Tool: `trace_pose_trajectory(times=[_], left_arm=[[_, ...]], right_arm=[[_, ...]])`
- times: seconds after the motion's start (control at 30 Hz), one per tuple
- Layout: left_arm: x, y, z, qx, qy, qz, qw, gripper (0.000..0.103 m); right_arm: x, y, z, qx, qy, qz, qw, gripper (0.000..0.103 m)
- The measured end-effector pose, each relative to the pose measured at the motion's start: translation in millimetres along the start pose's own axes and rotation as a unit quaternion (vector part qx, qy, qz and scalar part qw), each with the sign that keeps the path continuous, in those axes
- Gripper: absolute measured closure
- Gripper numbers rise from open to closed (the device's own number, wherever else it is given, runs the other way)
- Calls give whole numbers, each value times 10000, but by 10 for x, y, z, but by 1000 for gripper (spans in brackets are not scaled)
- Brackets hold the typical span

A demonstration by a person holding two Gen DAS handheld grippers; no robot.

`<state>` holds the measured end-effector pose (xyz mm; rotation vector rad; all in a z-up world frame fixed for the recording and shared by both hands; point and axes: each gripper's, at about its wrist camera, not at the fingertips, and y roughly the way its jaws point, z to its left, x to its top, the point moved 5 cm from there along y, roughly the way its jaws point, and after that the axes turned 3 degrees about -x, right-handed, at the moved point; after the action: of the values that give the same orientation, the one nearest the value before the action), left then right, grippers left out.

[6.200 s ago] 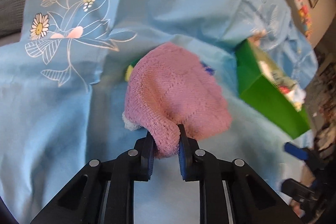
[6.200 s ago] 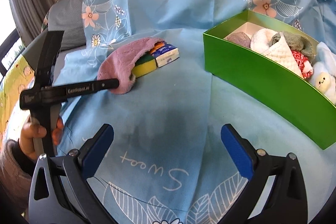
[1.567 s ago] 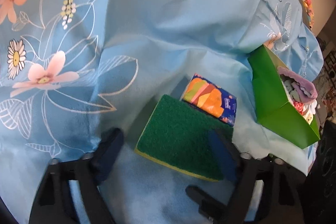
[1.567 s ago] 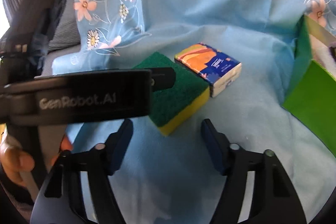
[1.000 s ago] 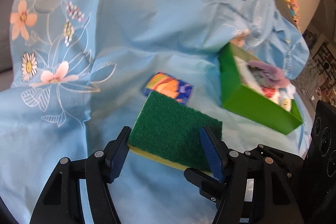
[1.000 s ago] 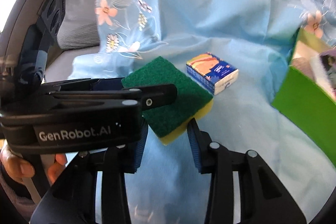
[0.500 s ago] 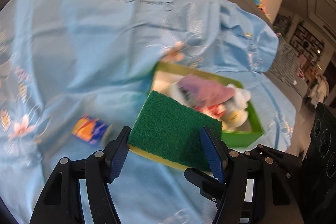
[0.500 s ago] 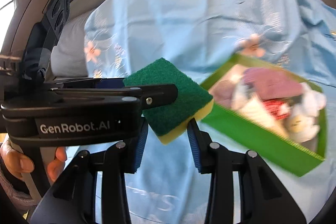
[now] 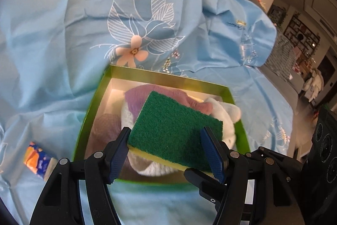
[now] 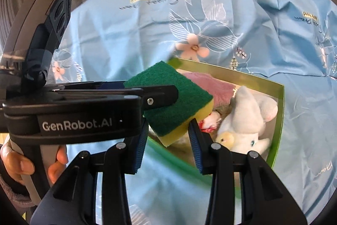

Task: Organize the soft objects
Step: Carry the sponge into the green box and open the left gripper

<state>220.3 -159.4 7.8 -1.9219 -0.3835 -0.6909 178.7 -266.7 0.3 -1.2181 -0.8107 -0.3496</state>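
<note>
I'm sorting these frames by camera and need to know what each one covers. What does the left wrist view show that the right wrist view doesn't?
Only the left wrist view shows the small tissue pack lying on the blue cloth outside the box. Only the right wrist view shows the white plush toy clearly, and the person's hand holding the left gripper. Both show the green sponge clamped by both grippers over the green box, with the right gripper gripping one corner.

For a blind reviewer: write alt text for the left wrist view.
The left gripper holds a green-topped yellow sponge by its sides above an open green box on a light blue floral sheet. The box holds a pink cloth and white soft items; a small orange-and-blue tissue pack lies left of it.
</note>
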Motion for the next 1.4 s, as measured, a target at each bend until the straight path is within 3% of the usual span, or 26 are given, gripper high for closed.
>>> trace_pose_trajectory(times=[0.3, 0.47, 0.6, 0.67, 0.73, 0.77, 0.8, 1.27, 1.4], left_arm=[[120, 316, 225, 218, -149, 110, 9996, 35], [141, 403, 314, 152, -351, 157, 9991, 35], [109, 378, 364, 173, -416, 193, 9988, 25], [86, 350, 351, 174, -395, 220, 9988, 25], [65, 321, 339, 253, -351, 276, 9987, 19], [47, 287, 329, 343, -294, 302, 9985, 14], [38, 268, 323, 400, -258, 291, 9984, 9], [-186, -289, 256, 942, 61, -39, 9955, 9], [-274, -445, 188, 988, 154, -85, 9949, 6]], right_arm=[[91, 424, -106, -100, -92, 191, 9997, 64], [149, 610, -155, -153, -71, 316, 9994, 63], [145, 628, -172, -166, -120, 344, 9992, 60], [126, 611, -174, -155, -100, 355, 9992, 57], [117, 581, -160, -200, -88, 332, 9992, 36], [111, 559, -158, -260, -77, 307, 9992, 33], [107, 526, -155, -312, -58, 266, 9991, 31], [46, -138, -141, -1169, -188, -163, 9928, 12], [14, -361, -138, -1407, -137, -322, 9894, 2]])
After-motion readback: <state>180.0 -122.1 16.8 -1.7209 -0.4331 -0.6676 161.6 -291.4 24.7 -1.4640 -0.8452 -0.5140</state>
